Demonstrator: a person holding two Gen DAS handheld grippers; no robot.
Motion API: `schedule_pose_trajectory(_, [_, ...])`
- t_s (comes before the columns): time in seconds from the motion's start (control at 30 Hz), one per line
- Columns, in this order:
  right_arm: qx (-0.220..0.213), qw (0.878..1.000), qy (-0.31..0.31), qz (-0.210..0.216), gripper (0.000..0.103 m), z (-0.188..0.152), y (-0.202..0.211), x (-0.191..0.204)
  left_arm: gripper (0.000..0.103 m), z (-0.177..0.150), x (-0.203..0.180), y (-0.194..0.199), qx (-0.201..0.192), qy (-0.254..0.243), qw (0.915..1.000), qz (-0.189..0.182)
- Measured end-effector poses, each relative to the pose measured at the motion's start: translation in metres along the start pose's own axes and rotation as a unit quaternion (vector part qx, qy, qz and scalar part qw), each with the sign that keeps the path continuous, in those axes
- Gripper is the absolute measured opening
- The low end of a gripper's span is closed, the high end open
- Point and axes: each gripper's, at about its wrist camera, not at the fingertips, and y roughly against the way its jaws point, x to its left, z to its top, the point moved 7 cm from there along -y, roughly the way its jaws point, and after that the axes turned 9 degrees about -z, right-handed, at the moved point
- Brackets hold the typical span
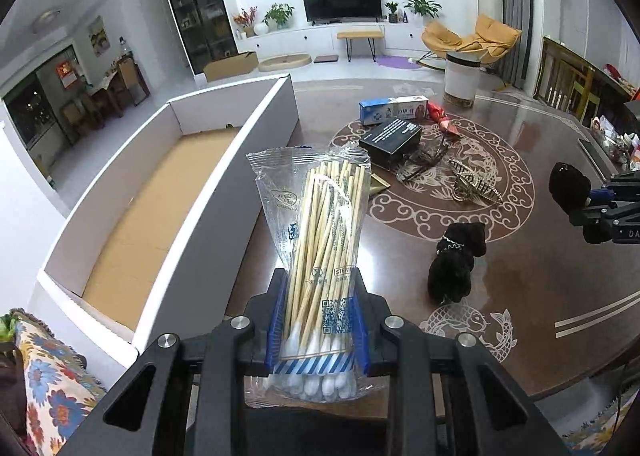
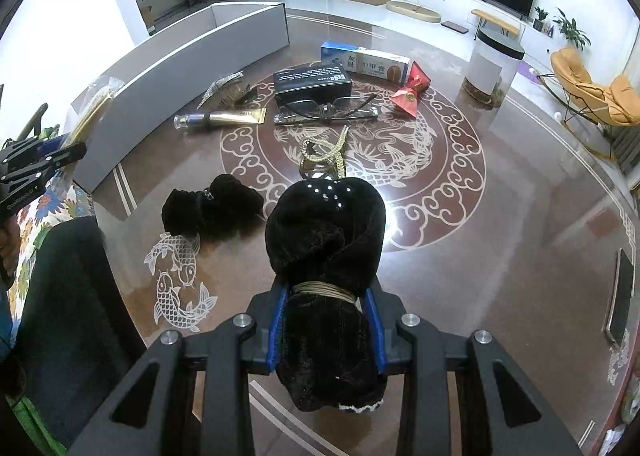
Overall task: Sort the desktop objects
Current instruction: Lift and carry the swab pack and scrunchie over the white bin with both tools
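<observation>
Risk first: left tool (image 1: 316, 330) is clamped on the bag of cotton swabs (image 1: 316, 240) low, near the cotton ends — slick film, tall bag leaning over the white box (image 1: 224, 191) wall, so it could slide out or catch the rim. Right tool (image 2: 328, 322) is clamped on a black velvet scrunchie (image 2: 326, 256) at its gold band, held above the tabletop (image 2: 500, 256); soft pile could creep free. A second scrunchie (image 2: 212, 205), glasses (image 2: 326, 109) and hair claw (image 2: 324, 155) lie below — a drop lands among them.
</observation>
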Motion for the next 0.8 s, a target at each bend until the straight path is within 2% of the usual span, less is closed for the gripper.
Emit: schedule_pose_trajectory(0.8, [0.003, 1.000, 0.010, -0.004, 0.034, 0.0069, 0.0011, 0.0054, 0.029, 0.0040, -0.0043, 0.0113, -0.018, -0.019, 0.9993, 0.026])
